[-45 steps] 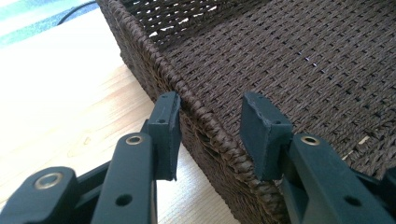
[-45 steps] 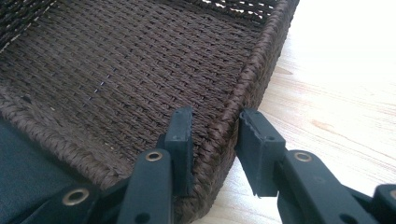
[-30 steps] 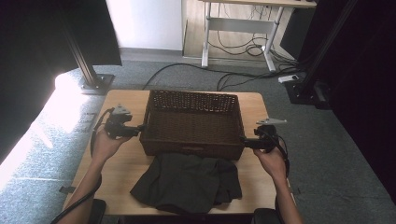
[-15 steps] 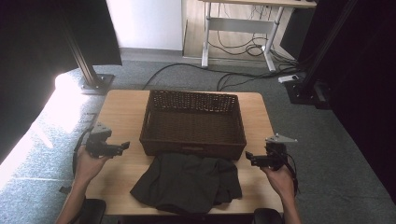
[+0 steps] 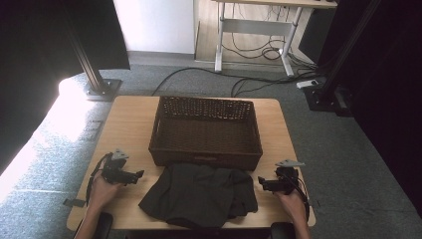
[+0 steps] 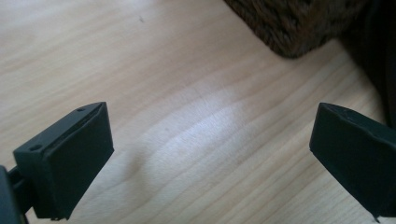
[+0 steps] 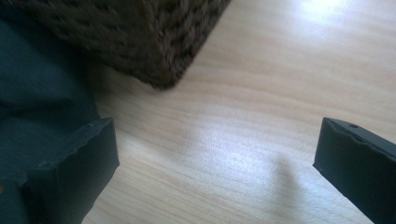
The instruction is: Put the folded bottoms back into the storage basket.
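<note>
High view: the left gripper (image 5: 139, 174) and right gripper (image 5: 260, 182) rest low over the table (image 5: 124, 124), jaws just spread wide with nothing between them. Each points inward at the dark cloth (image 5: 199, 194), one on either side of it. That cloth lies crumpled against the near wall of the wicker basket (image 5: 205, 154).

Backdrop beyond the tabletop
Grey carpet floor (image 5: 348, 149) all round, a white-legged desk (image 5: 259, 25) behind with cables (image 5: 199, 74) trailing, black stand base (image 5: 102, 89) off the far-left corner.
</note>
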`<state>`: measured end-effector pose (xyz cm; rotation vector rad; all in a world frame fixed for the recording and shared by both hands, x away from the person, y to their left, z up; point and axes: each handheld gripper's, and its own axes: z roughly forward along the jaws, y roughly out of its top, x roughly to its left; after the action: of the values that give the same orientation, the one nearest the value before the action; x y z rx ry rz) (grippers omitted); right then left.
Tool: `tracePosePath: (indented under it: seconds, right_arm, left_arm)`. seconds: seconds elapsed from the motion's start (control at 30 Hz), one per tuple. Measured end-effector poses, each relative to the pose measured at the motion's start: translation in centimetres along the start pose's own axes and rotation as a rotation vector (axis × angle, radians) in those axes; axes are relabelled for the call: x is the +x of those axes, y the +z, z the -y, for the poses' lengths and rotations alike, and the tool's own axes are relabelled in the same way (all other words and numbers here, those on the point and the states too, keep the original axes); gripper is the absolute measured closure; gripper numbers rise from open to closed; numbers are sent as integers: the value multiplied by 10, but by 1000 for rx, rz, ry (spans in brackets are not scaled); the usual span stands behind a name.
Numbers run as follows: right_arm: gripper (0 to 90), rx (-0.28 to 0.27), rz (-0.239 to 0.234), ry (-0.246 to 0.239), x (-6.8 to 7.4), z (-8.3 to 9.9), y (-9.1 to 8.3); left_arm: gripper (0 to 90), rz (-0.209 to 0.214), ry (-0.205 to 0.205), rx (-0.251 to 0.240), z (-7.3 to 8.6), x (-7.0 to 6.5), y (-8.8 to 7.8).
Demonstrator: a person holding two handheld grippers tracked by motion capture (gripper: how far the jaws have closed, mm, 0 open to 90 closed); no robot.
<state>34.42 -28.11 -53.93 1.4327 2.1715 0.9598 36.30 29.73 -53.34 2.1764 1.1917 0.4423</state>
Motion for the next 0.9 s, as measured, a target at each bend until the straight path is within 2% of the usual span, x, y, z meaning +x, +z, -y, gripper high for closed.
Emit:
tracePosePath:
  seconds: [0.2, 0.33, 0.47, 0.9]
  right_arm:
    - [0, 0, -4, 12, -1, 8, 8]
    - [0, -2, 11, -13, 1, 12, 10]
    - [0, -8, 43, -32, 4, 13, 12]
    - [0, -7, 34, -38, 4, 14, 11]
  left_arm:
    - [0, 7, -11, 28, 8, 2, 8]
    - [0, 11, -19, 5, 11, 4, 8]
    - [0, 1, -8, -4, 12, 3, 8]
    - [0, -1, -11, -5, 12, 3, 8]
